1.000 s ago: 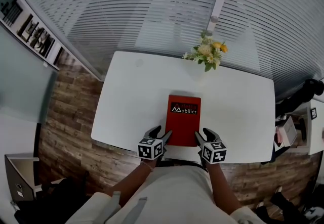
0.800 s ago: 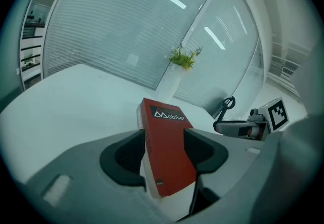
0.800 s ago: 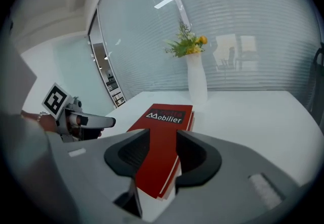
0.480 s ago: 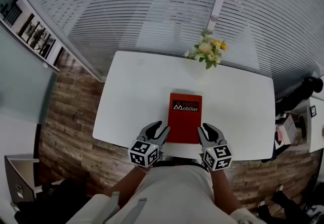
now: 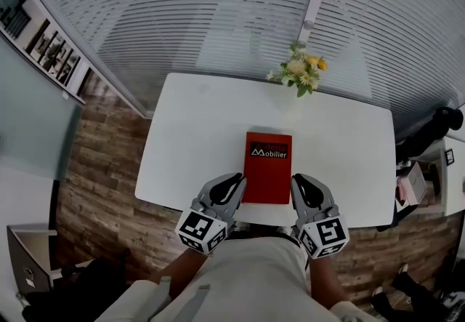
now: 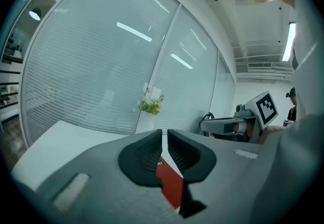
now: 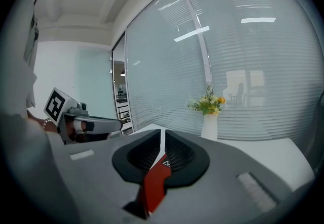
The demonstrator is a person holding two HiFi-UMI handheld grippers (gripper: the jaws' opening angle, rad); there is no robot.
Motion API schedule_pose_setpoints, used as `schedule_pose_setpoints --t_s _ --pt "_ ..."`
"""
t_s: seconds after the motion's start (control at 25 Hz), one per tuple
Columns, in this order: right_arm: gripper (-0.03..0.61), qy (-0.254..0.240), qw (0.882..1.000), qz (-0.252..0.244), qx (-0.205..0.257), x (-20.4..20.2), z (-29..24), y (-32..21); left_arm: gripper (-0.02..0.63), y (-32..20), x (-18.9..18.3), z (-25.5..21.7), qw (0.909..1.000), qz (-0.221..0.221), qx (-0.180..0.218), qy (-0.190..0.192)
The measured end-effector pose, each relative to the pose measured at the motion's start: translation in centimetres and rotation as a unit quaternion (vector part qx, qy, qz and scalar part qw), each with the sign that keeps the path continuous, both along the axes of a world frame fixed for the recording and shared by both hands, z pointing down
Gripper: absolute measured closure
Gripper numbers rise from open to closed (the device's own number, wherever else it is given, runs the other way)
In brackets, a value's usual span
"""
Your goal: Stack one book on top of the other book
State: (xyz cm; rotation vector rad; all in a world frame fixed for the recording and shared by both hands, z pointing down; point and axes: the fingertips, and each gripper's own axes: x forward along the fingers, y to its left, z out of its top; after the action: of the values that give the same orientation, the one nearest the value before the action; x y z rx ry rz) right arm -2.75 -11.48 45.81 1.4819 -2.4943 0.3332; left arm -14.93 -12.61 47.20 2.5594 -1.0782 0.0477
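Head view, nearest to the person: the left gripper (image 5: 234,181) and the right gripper (image 5: 299,181) are at the near edge of the white table (image 5: 189,131), one at each side of the red book (image 5: 268,168). Both pairs of jaws have just been closing and stand almost together, with nothing between them. The book lies flat close to this near edge, its title end away from the person. Farther, a vase of flowers (image 5: 299,73) stands at the far edge, in front of the window blinds (image 5: 182,15).
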Motion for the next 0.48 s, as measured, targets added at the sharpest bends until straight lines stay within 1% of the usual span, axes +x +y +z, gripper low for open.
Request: schedule_pose_setpoints --t_s 0.08,0.32,0.48 --pt "0.552 0.003 1.0 -0.003 0.012 -0.3 -1.4 0.2 0.586 0.2 0.1 -1.6 0.9998 0.005 0.016 0.004" --pt "0.563 0.005 0.999 -0.009 0.036 -0.9 -4.8 0.8 0.606 0.6 0.5 -5.5 0.9983 0.019 0.054 0.008" --pt "0.566 0.015 0.998 -0.015 0.051 -1.4 -6.6 1.3 0.606 0.9 0.4 -7.2 0.9976 0.019 0.065 0.012"
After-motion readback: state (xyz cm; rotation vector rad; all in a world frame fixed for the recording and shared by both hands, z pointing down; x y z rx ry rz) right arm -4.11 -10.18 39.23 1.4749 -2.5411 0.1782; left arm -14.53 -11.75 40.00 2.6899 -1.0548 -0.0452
